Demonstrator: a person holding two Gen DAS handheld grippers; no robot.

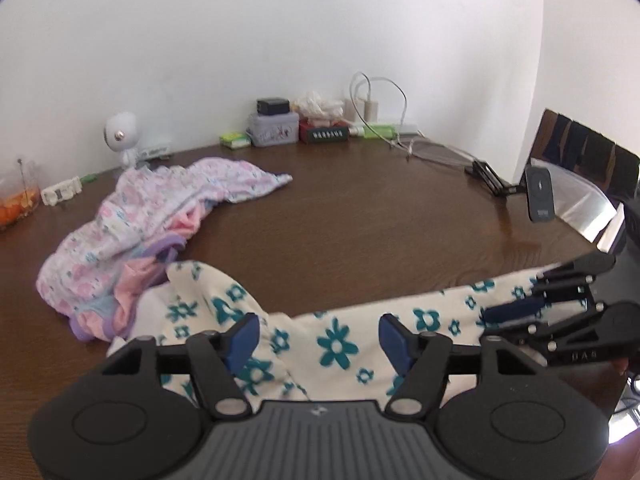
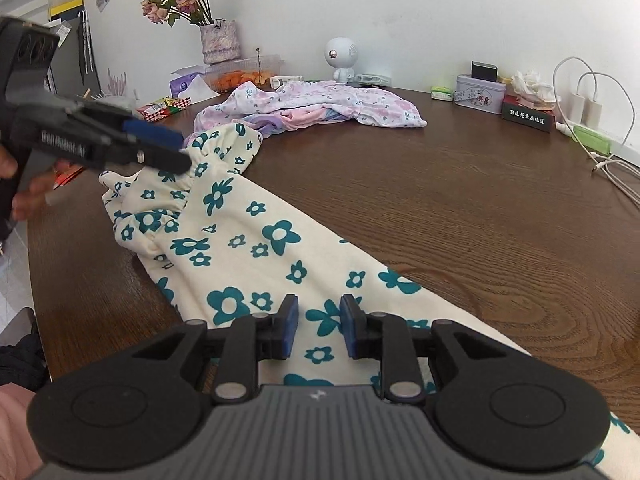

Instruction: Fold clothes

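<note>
Left tool (image 1: 318, 338) released above floral garment (image 1: 336, 344), right tool (image 2: 319, 330) narrowed, grip unclear

One cream teal-flowered garment (image 2: 256, 236) at 6 o'clock; one pink floral clothes heap (image 2: 320, 100) at 11; two grippers: left gripper (image 1: 318, 340), right gripper (image 2: 319, 330); one white robot figurine (image 2: 340, 56) at 12.

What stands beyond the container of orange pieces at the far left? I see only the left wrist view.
Observer: A knitted vase of dried roses stands just behind that container.
Operator: Where is my left gripper over the cloth?
Observer: The left gripper is at the gathered, ruffled end of the flowered garment; whether it touches the cloth, I cannot tell.
Operator: And the other one?
Observer: The right gripper shows a narrow gap, with flower print visible between its pads.
</note>
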